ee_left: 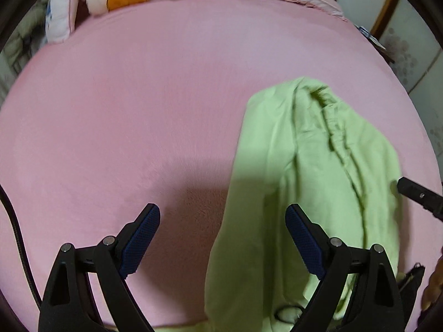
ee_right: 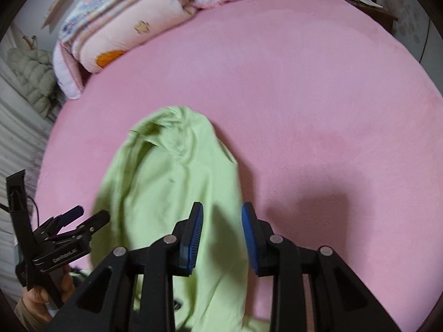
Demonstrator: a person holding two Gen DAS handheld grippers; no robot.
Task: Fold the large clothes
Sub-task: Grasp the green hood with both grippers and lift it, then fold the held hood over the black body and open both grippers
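Two tools [ee_left: 223, 215] [ee_right: 222, 215] spread, empty, above green garment [ee_left: 304, 166] on pink bed [ee_left: 138, 96].

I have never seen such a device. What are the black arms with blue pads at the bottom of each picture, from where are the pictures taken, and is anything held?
They are hand-held grippers, not a robot: a person carries one in each hand. Each picture comes from a camera on one gripper, looking forward between its two jaws. One view shows the left gripper, the other the right gripper. In the right view you also see the left gripper from the side, with the person's hand around its handle. A light green garment lies crumpled on a pink bed cover, with folded bedding at the far end. Both pairs of jaws stand apart above the cloth; nothing is held.
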